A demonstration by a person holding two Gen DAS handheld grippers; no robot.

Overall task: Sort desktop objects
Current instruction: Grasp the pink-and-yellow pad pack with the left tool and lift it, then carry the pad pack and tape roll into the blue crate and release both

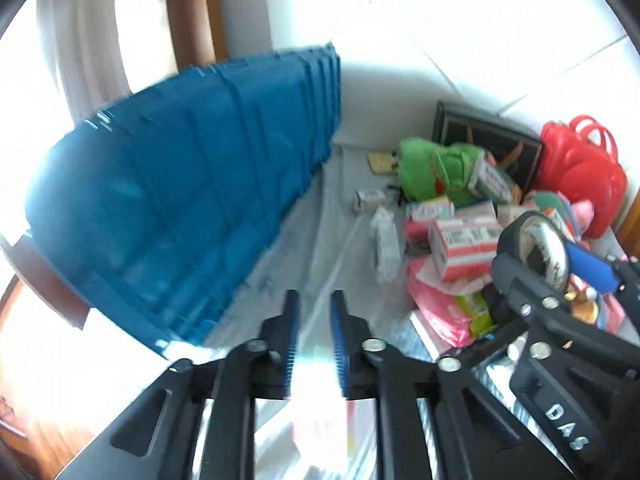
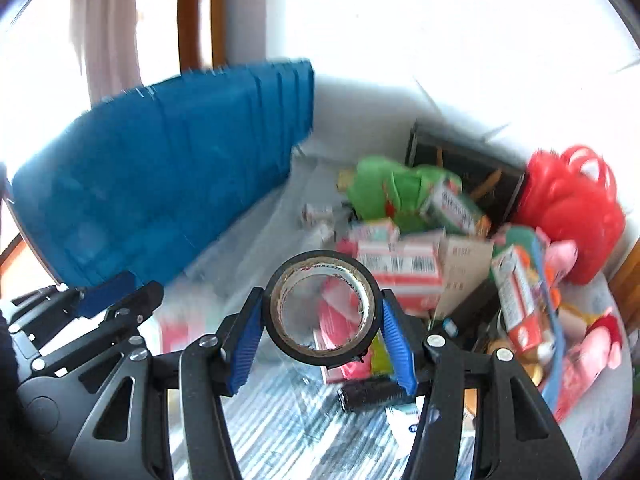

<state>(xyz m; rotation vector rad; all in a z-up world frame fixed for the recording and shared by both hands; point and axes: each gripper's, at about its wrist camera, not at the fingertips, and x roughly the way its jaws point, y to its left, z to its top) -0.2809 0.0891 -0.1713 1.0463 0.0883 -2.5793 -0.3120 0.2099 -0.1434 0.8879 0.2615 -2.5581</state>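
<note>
- Right gripper [image 2: 322, 330] is clamped on a tape roll [image 2: 322, 307] — pads squeezing the outer rim on both sides, roll standing on edge and held up above the clutter.
- Left gripper [image 1: 314, 334] has its jaws closed down to a narrow slot. There's a pale blur low between them, maybe a thin packet, but I can't tell if anything's actually pinched.
- What I'd worry about: the roll is held only by its curved rim, so a quick swing or a bump could let it pivot or pop out and drop back into the mess.
- The two grippers sit close together, so they could knock each other.
- The blue crates [image 1: 188, 196] on the left loom large, easy to clip on the way over.
- Heaped at right: pink-and-white boxes [image 2: 400, 276], a green bag [image 2: 384, 192], a red bag [image 2: 568, 208], a dark frame [image 1: 488, 140] against the wall.
</note>
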